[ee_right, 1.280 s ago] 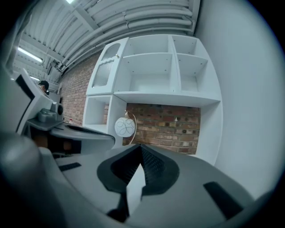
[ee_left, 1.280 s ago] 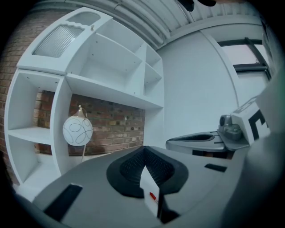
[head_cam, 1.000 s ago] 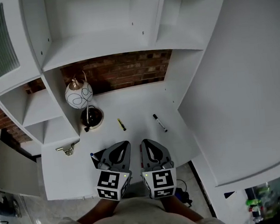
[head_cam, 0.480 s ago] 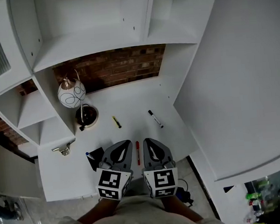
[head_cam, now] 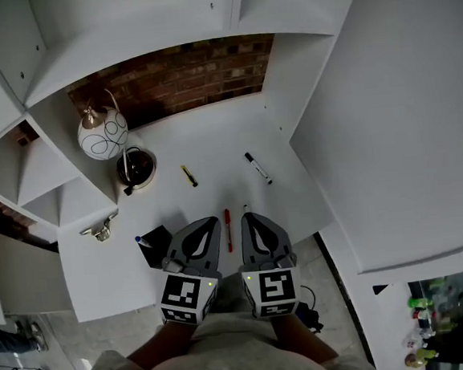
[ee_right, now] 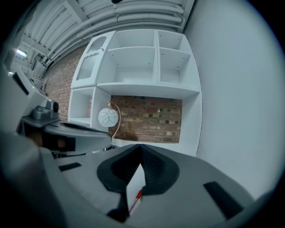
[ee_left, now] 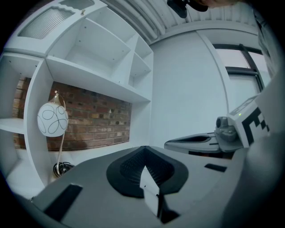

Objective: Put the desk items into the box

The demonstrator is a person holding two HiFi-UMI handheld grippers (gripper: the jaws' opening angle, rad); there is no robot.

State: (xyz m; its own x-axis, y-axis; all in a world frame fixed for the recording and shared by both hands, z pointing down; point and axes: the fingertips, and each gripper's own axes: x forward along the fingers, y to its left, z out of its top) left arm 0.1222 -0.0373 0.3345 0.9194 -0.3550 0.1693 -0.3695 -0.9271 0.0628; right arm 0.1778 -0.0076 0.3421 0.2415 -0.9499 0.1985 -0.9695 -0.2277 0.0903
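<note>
Slim red pen [head_cam: 227,230] lies on smooth white desk [head_cam: 212,145].

Matt white desk [head_cam: 212,145], rough brick wall [head_cam: 182,76]

red pen [head_cam: 228,229] newly in view on desk [head_cam: 212,141], camera shifted

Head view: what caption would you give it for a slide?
The left tongs and right tongs, both shut, flank a red pen on a white desk with a lamp.
</note>
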